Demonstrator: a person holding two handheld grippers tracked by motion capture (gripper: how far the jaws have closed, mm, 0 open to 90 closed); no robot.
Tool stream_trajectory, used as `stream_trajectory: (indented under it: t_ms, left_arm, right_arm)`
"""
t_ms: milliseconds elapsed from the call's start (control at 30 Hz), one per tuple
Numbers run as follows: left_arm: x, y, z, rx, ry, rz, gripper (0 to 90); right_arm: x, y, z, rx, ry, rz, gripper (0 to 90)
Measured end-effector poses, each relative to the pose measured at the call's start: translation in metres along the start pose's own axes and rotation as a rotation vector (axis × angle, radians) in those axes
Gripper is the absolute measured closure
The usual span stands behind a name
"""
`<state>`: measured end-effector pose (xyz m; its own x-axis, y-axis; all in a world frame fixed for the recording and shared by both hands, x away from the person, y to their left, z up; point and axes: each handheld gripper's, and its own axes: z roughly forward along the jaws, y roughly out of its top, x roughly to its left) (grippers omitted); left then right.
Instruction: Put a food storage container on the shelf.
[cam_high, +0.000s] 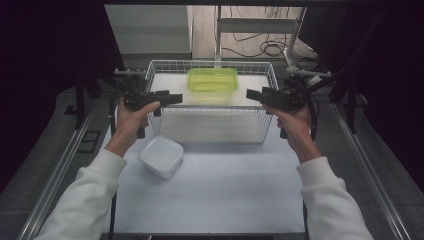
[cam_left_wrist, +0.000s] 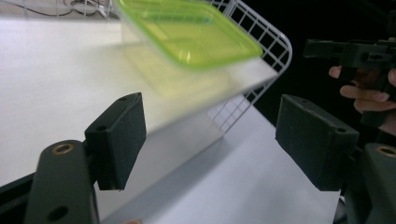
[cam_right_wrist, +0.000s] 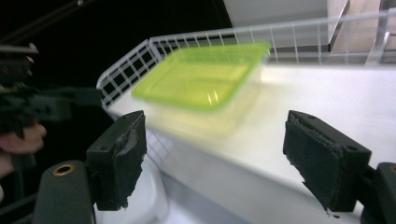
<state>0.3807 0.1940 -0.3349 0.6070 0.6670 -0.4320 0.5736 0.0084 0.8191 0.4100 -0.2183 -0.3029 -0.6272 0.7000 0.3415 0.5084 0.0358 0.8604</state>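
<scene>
Green-lidded clear container (cam_high: 212, 79) sits in wire basket (cam_high: 159, 68).

Looks like a lab recording bay: white table (cam_high: 215, 195) boxed in by black curtains (cam_high: 45, 75), metal rails (cam_high: 60, 170) along grey floor, loose cables (cam_high: 260, 47) beyond the jaws, behind a wire basket (cam_high: 210, 131) as prop.

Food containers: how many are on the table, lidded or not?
2. A clear plastic container with a green lid sits inside the white wire basket, at its far side; a white square container sits on the table in front of the basket.
</scene>
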Motion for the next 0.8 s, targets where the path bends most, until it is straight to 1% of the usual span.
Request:
stream_trajectory:
  t_ms: [100, 167, 233, 267, 333, 433, 533, 600, 633, 667, 700, 733, 767, 800]
  left_arm:
    - [-0.006, -0.02, -0.011, 0.007, 0.012, 0.01, 24.1]
    - [-0.009, -0.033, -0.017, 0.015, 0.028, 0.022, 24.2]
    - [-0.01, -0.047, -0.02, 0.027, 0.047, 0.035, 24.3]
    - [-0.009, -0.055, -0.021, 0.036, 0.049, 0.031, 24.4]
    - [-0.008, -0.07, -0.023, 0.06, 0.047, 0.023, 24.3]
    - [-0.008, -0.092, -0.024, 0.097, 0.049, 0.024, 24.6]
    - [-0.01, -0.112, -0.025, 0.14, 0.041, 0.027, 24.7]
    - [-0.01, -0.124, -0.025, 0.16, 0.043, 0.035, 24.8]
    - [-0.009, -0.13, -0.025, 0.169, 0.049, 0.04, 24.8]
    - [-0.008, -0.136, -0.024, 0.178, 0.058, 0.039, 24.8]
    - [-0.007, -0.144, -0.022, 0.208, 0.062, 0.034, 24.9]
    - [-0.005, -0.147, -0.02, 0.226, 0.064, 0.033, 24.7]
    - [-0.003, -0.152, -0.019, 0.239, 0.069, 0.029, 24.6]
    - [-0.002, -0.156, -0.017, 0.246, 0.071, 0.021, 24.8]
  right_arm:
    - [-0.003, -0.022, -0.015, 0.015, 0.001, -0.026, 21.9]
    - [-0.004, -0.037, -0.023, 0.04, 0.004, -0.045, 22.0]
    - [-0.006, -0.052, -0.03, 0.066, -0.006, -0.068, 22.2]
    - [-0.007, -0.059, -0.033, 0.07, -0.007, -0.065, 22.5]
    - [-0.009, -0.072, -0.039, 0.073, 0.004, -0.051, 23.2]
    - [-0.009, -0.092, -0.045, 0.096, 0.003, -0.047, 23.9]
    - [-0.008, -0.113, -0.047, 0.136, -0.002, -0.049, 24.2]
    - [-0.006, -0.126, -0.046, 0.16, 0.001, -0.053, 24.5]
    - [-0.004, -0.133, -0.045, 0.174, 0.005, -0.044, 24.5]
    - [-0.003, -0.14, -0.043, 0.188, 0.008, -0.046, 24.5]
    - [-0.002, -0.147, -0.041, 0.2, 0.005, -0.042, 24.5]
    - [-0.001, -0.154, -0.038, 0.215, 0.01, -0.044, 24.4]
    - [0.0, -0.159, -0.036, 0.221, 0.01, -0.043, 24.5]
    - [0.0, -0.165, -0.034, 0.239, 0.012, -0.043, 24.4]
